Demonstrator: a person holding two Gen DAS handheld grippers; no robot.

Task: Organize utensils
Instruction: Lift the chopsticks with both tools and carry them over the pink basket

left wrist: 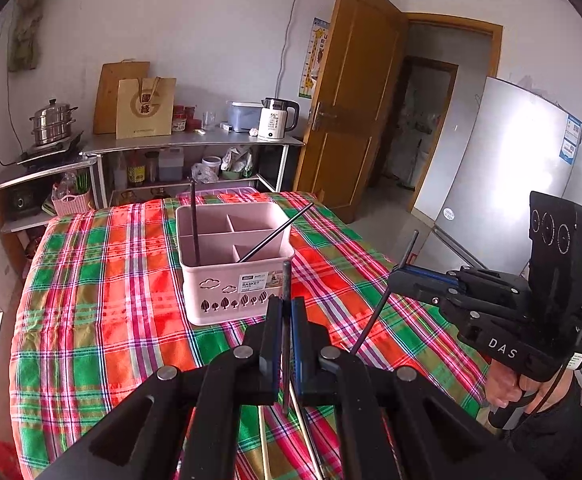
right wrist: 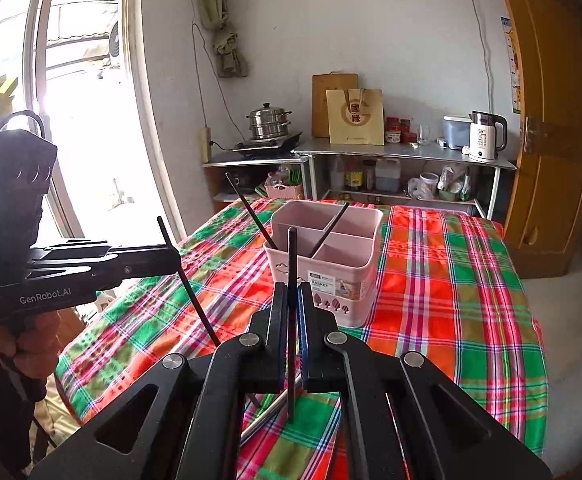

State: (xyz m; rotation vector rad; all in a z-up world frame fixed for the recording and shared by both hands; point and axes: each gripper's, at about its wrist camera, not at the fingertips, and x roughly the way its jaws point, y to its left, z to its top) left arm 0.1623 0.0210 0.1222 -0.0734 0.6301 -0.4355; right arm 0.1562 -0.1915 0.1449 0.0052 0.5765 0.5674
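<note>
Both jaws clamped on thin dark chopsticks; lower each upright into pink divided plastic basket just ahead, avoiding dividers.

Blown-out window glare — fisheye-bent edges

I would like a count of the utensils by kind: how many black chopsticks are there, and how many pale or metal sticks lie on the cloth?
Black chopsticks in the pink basket: 2
Black chopsticks held in the fingers: 2, one in the left gripper, one in the right gripper
Pale sticks on the cloth: at least 2, partly hidden
Total: at least 6
</note>
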